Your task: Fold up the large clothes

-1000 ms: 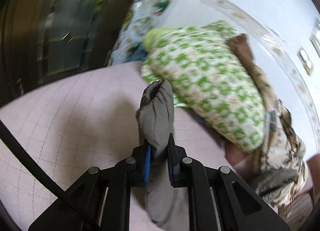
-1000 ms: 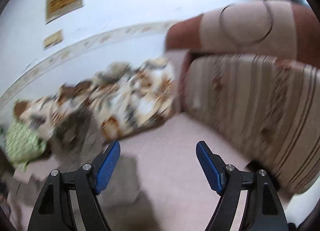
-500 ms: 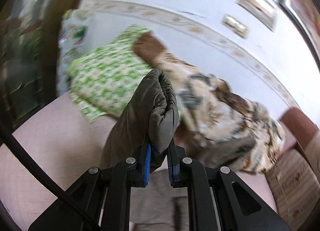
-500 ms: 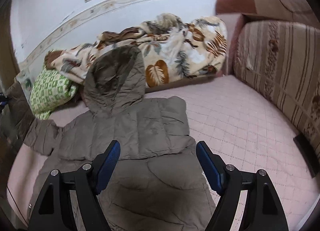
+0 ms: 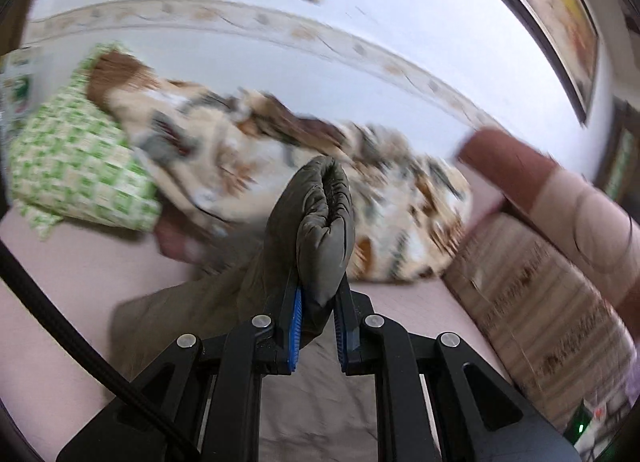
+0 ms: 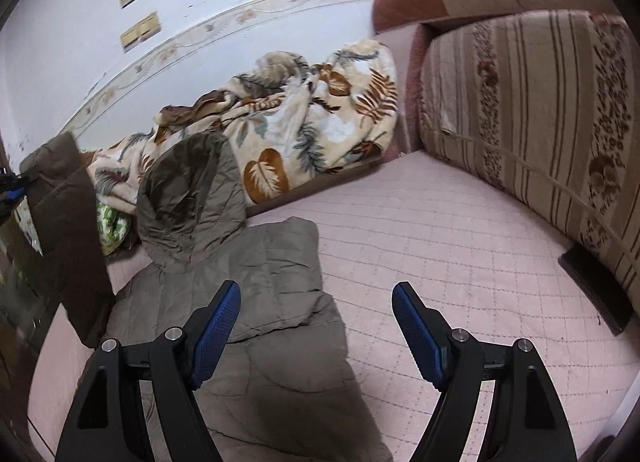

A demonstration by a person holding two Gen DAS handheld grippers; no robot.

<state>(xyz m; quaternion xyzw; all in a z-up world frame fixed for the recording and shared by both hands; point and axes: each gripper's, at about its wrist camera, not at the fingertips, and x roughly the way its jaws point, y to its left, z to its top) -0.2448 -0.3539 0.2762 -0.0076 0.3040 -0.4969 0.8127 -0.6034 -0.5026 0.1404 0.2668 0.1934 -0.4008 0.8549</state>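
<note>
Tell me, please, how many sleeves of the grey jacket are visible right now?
2: one sleeve is clamped by its cuff in the left tool, lifted; the other sleeve lies folded across the jacket on the bed.

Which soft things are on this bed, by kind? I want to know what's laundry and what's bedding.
Olive puffer jacket: 1
Leaf-print blanket: 1
Green-patterned pillow: 1
Striped cushion: 1
Total: 4
</note>
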